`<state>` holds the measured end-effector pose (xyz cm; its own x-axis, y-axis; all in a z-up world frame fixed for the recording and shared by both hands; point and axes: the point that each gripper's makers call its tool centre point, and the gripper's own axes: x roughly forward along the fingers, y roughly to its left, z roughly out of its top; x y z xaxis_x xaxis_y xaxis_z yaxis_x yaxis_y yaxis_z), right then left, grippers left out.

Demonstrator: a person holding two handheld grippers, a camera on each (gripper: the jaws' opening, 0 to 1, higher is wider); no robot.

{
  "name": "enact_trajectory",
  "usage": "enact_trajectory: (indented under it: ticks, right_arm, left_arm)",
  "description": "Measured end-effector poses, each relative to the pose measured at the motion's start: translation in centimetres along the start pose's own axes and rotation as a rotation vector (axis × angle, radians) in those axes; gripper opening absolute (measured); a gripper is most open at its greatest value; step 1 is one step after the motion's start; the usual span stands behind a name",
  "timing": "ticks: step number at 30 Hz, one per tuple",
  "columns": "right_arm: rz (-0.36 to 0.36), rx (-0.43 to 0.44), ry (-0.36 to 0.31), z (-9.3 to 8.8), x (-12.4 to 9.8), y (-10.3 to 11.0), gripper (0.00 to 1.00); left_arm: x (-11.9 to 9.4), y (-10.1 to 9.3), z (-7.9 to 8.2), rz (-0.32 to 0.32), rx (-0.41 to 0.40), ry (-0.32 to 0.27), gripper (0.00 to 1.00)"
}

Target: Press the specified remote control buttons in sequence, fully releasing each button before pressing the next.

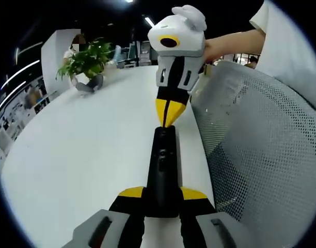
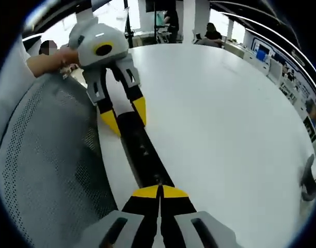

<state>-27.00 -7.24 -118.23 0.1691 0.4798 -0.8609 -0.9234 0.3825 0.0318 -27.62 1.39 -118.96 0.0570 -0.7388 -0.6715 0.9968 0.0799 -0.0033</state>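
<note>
Meanwhile, in the left gripper view, a long black remote control (image 1: 162,175) is seen lying on the white counter (image 1: 80,155), its near end held between the yellow-tipped fingers (image 1: 131,193) of the left gripper (image 1: 162,199), which are spread just wide enough to flank it. At the remote's far end, the right gripper (image 1: 171,116) is pointed down, its fingers closed together with their yellow tips set on or just above the remote; contact cannot be judged. A person's hand (image 1: 215,49) is seen behind that gripper. A grey mesh chair back (image 1: 261,150) is seen to the right of the counter, and a potted plant (image 1: 88,64) at the far left.

In the right gripper view, the right gripper (image 2: 159,192) is seen with its fingers pressed together, nothing between them, tips over the remote's near end. The remote (image 2: 142,150) is stretched away toward the left gripper (image 2: 126,118), whose open fingers straddle its far end. The chair back (image 2: 49,160) is seen at left.
</note>
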Motion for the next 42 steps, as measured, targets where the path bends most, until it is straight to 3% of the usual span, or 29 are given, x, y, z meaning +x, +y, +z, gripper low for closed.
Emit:
enact_trajectory:
  ticks: [7, 9, 11, 15, 20, 28, 34, 42]
  right_arm:
    - [0.009, -0.023, 0.069, -0.1, 0.1, 0.0, 0.0]
    - [0.014, -0.017, 0.105, -0.2, 0.2, 0.1, 0.0]
    - [0.009, -0.004, 0.135, -0.2, 0.3, 0.1, 0.0]
    - [-0.015, -0.032, 0.19, -0.2, 0.3, 0.2, 0.0]
    - [-0.016, -0.012, 0.12, -0.3, -0.1, 0.3, 0.0]
    - [-0.004, 0.008, 0.029, 0.5, -0.7, 0.8, 0.0]
    - [0.014, -0.032, 0.074, 0.2, 0.1, 1.3, 0.0]
    - [0.025, -0.031, 0.082, 0.4, 0.3, 1.1, 0.0]
  left_arm:
    - [0.0, 0.0, 0.0, 0.0, -0.013, -0.002, 0.24]
    - [0.0, 0.0, 0.1, 0.003, -0.046, 0.005, 0.24]
    - [0.2, -0.2, 0.4, -0.006, -0.128, 0.003, 0.26]
    - [0.5, -0.1, 0.5, -0.005, -0.048, 0.017, 0.25]
    - [0.5, -0.3, 0.4, -0.003, -0.003, 0.039, 0.24]
    - [0.4, -0.4, 0.3, -0.026, 0.012, 0.008, 0.24]
    - [0.4, -0.5, 0.4, -0.025, 0.009, -0.005, 0.24]
    - [0.4, -0.5, 0.4, -0.023, 0.003, -0.011, 0.24]
